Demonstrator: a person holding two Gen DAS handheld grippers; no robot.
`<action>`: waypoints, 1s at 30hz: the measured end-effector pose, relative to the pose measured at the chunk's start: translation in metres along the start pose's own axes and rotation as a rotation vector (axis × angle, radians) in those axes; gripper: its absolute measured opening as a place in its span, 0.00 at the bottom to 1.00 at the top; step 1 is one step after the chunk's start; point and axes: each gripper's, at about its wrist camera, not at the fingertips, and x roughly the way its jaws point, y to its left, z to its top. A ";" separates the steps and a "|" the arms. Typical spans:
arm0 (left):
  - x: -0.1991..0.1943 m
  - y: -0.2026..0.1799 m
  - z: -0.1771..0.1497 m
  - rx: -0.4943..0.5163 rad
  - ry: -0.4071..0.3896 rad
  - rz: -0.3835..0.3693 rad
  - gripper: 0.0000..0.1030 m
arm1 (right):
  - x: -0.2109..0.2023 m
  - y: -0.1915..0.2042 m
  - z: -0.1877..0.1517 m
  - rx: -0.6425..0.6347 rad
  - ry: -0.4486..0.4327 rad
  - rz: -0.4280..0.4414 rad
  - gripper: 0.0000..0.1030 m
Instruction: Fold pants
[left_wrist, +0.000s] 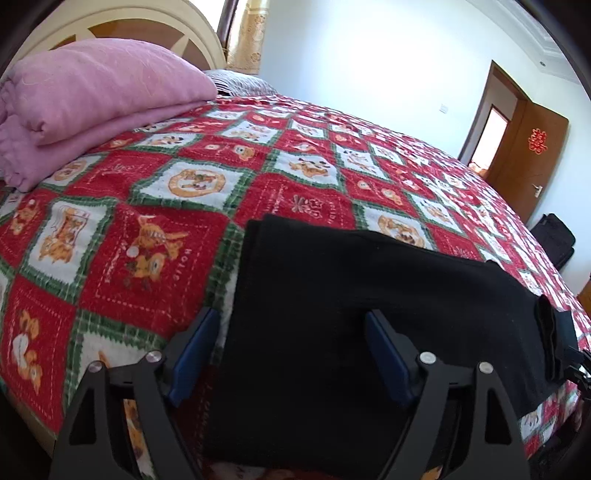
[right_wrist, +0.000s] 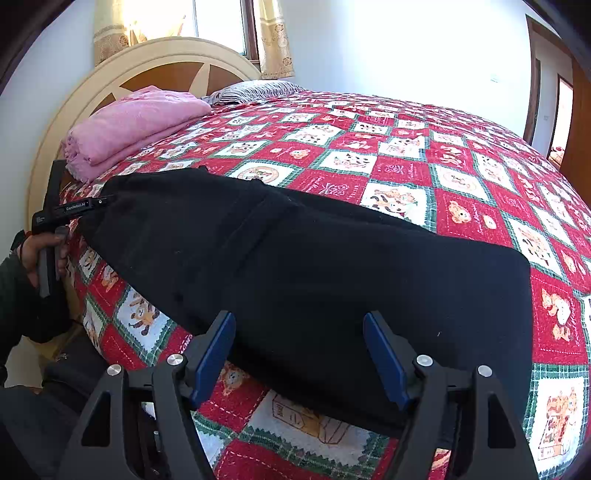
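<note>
Surroundings: a bed (right_wrist: 461, 177) carries a red, white and green patchwork bedspread (left_wrist: 155, 206) printed with cartoon animals.
Near the headboard: a folded pink blanket (left_wrist: 92, 96) lies at the head end, with a striped pillow (right_wrist: 255, 90) just beyond it; the cream and brown headboard (right_wrist: 162, 62) stands behind both.
Room edge: a curtained window (right_wrist: 218, 22) is above the headboard; a brown door (left_wrist: 524, 155) with a red paper ornament stands open at the far wall; a dark bag (left_wrist: 554, 240) sits on the floor below it.
Obstructions: the blanket lies close to one end of the garment but apart from it; the bedspread beyond the garment is bare.
Containers: cannot tell whether the bag holds anything.
Task item: the black pants (right_wrist: 295, 266) lie flat on the bedspread near the bed's near edge.
Long axis: runs along the near edge of the bed, from the headboard side toward the foot; the cloth appears doubled into one long band.
Left hand-held gripper (left_wrist: 291, 332): jaws spread wide, straddling the headboard-side end of the pants, blue pads not pressing on the cloth.
Right hand-held gripper (right_wrist: 299, 332): jaws spread wide over the near edge of the pants, pads clear of the cloth.
Person: a hand (right_wrist: 40, 251) in a dark sleeve grips the left tool's handle at the bed's corner.
</note>
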 end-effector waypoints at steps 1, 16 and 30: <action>0.000 -0.002 0.000 0.014 0.008 -0.003 0.82 | 0.000 0.000 0.000 -0.001 0.000 -0.001 0.71; 0.000 0.008 0.001 -0.025 -0.012 0.060 0.79 | -0.001 0.000 0.000 -0.001 -0.004 -0.006 0.71; -0.050 -0.019 0.024 -0.070 -0.068 -0.122 0.21 | -0.011 -0.007 0.006 0.019 -0.029 -0.028 0.72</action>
